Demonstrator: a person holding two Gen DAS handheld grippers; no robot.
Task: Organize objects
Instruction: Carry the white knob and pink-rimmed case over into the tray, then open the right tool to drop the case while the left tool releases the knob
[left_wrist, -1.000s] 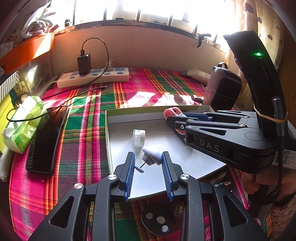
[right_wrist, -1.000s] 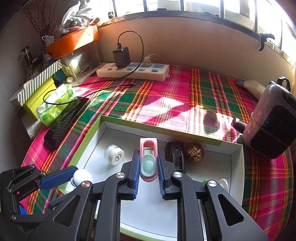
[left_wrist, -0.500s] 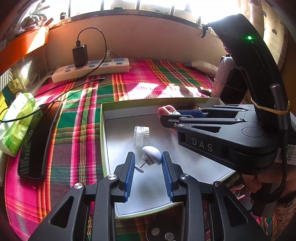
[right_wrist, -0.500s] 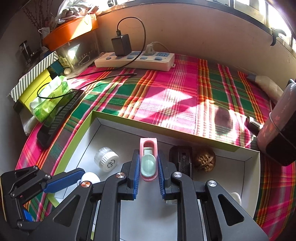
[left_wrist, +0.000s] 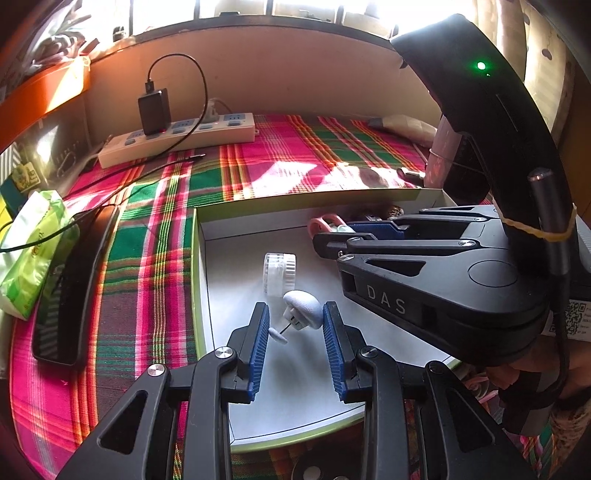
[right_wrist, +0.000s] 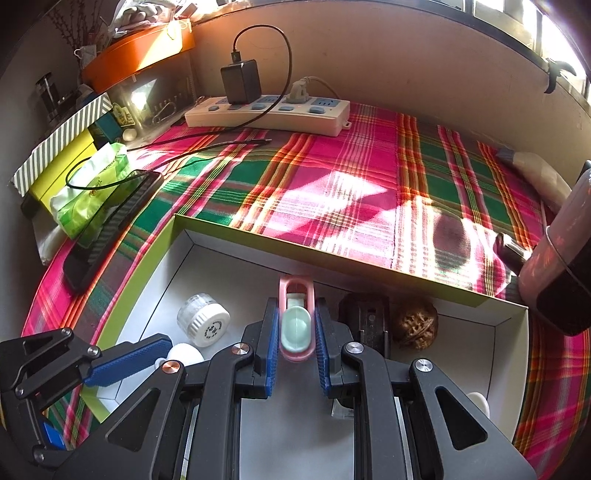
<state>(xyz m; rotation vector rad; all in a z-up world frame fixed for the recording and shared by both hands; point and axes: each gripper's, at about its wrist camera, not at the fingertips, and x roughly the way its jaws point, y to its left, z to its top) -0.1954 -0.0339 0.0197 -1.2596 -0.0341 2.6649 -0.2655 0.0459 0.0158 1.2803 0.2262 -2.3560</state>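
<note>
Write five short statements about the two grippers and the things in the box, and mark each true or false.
1. The right gripper is shut on the pink and mint clip. True.
2. The left gripper is clamped tight on the white mushroom-shaped piece. False: its fingers stand apart, and the piece sits between them with a gap on the left side.
3. The walnut lies inside the white box, by its far wall. True.
4. The white round cap lies on the plaid cloth outside the box. False: it lies inside the box.
5. The phone is in the box. False: it lies on the cloth, left of the box.
</note>
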